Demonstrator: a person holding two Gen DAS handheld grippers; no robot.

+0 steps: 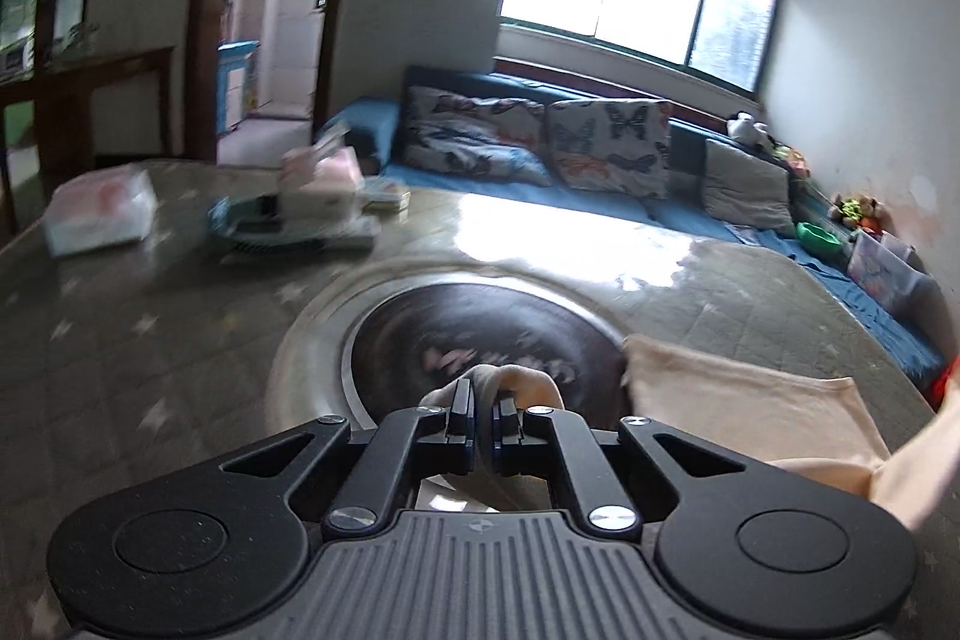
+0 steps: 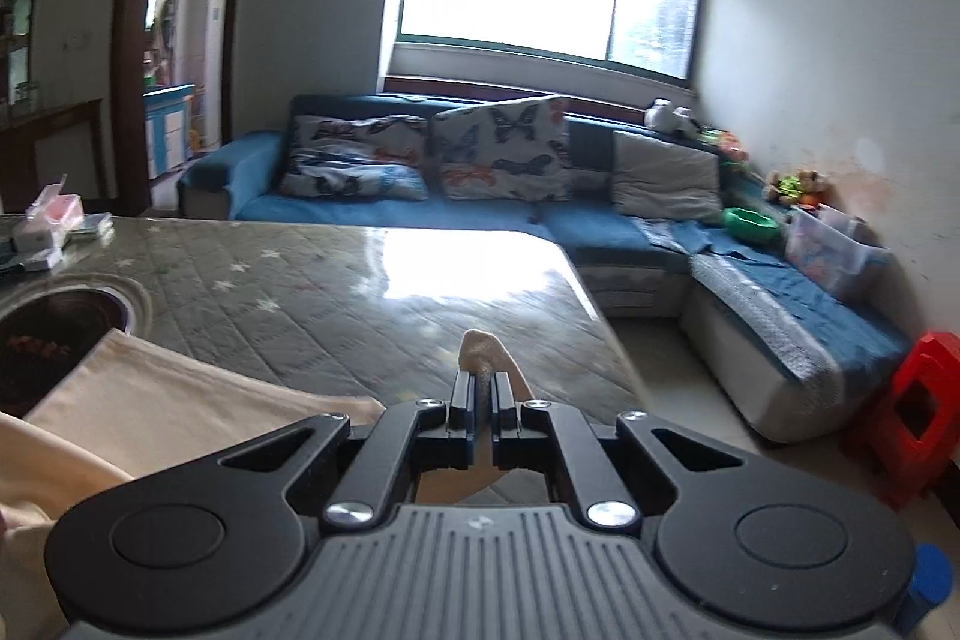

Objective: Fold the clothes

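Observation:
A pale peach garment [image 1: 744,418] lies on the quilted grey table [image 1: 150,340], spread to the right of my left gripper. My left gripper [image 1: 483,406] is shut on a bunched edge of the garment above a dark round inset in the table [image 1: 480,334]. In the right wrist view the garment [image 2: 180,400] spreads to the left. My right gripper [image 2: 483,394] is shut on another edge of it, and a tuft of cloth sticks up between the fingers. Both grippers hold the cloth a little above the table.
A tissue pack [image 1: 99,214], a dish and small boxes [image 1: 300,208] sit at the table's far left. A blue corner sofa [image 2: 540,214] with butterfly cushions stands beyond the table. A red stool [image 2: 906,436] stands on the floor at right. The table's right edge [image 2: 606,316] is close.

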